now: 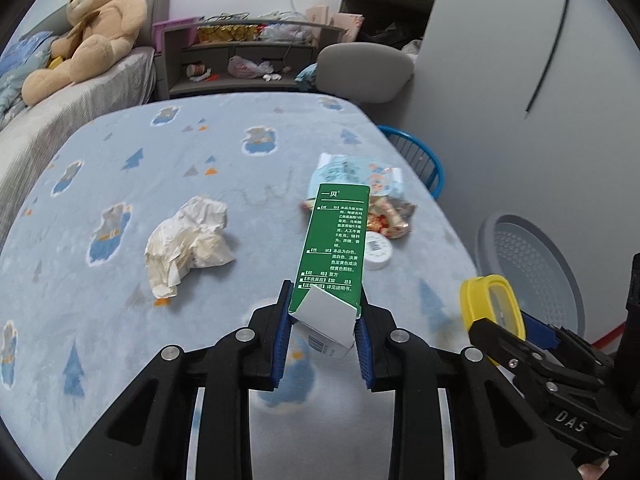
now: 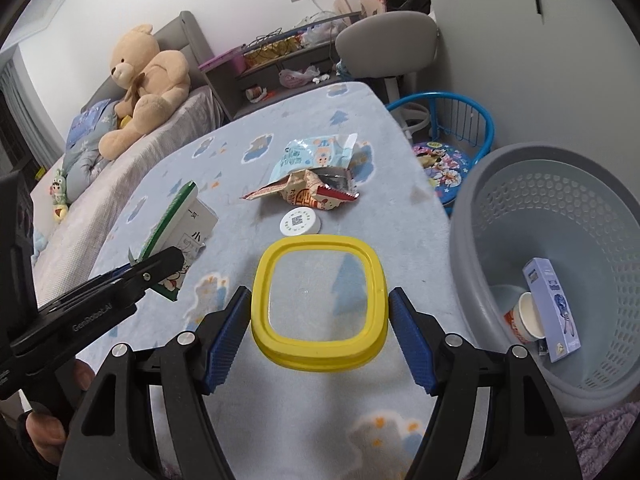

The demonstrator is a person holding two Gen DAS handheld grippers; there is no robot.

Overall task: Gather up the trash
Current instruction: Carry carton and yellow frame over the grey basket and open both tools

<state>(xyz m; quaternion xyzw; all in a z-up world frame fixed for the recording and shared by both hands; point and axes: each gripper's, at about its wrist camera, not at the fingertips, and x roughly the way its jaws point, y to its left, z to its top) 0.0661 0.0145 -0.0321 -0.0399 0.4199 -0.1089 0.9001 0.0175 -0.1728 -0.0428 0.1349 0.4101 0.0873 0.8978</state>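
Note:
My left gripper [image 1: 322, 316] is shut on a green and white medicine box [image 1: 336, 248], held above the blue patterned table [image 1: 160, 152]; the box also shows in the right wrist view [image 2: 180, 232]. My right gripper [image 2: 318, 316] is shut on a yellow-rimmed clear lid [image 2: 318, 304], seen at the right in the left wrist view [image 1: 492, 304]. On the table lie a crumpled white paper [image 1: 188, 240], a pale blue snack bag [image 2: 316, 156], a red and tan wrapper [image 2: 308, 194] and a small white cap [image 2: 300, 222].
A grey perforated basket [image 2: 560, 208] stands off the table's right edge, holding a paper cup [image 2: 528, 316] and a lilac box [image 2: 554, 312]. A blue child's chair [image 2: 452, 136] is behind it. A bed with a teddy bear [image 2: 148, 80] lies left.

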